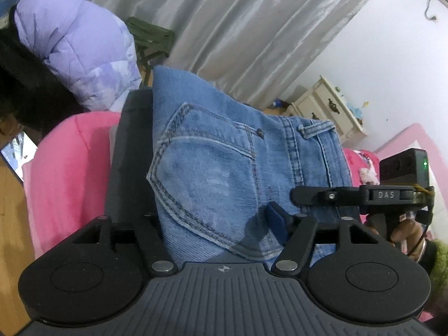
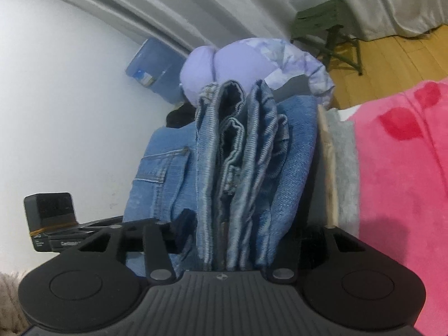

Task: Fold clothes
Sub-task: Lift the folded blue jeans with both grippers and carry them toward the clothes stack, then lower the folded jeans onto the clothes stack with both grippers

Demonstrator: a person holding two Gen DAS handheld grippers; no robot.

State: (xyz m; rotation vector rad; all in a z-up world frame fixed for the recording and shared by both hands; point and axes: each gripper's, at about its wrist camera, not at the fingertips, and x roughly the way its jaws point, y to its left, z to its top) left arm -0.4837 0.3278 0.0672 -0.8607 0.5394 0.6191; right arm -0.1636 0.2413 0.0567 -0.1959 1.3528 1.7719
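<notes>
Folded blue jeans (image 1: 224, 165) fill the middle of the left wrist view, a back pocket with double stitching facing up and the waistband with a belt loop toward the right. The left gripper (image 1: 215, 224) reaches in from the bottom edge with the denim between its jaws; one blue pad shows clear of the cloth, on its right side. Under the jeans lies a dark folded garment (image 1: 131, 154), on a pink blanket (image 1: 67, 173). Right of the jeans, the right gripper (image 1: 361, 196), marked DAS, is held by a hand (image 1: 406, 232). Behind the jeans to the left sits a lilac padded jacket (image 1: 75, 56); behind them hangs a grey curtain (image 1: 238, 22), with a cream cabinet (image 1: 330, 109) to the right.
</notes>
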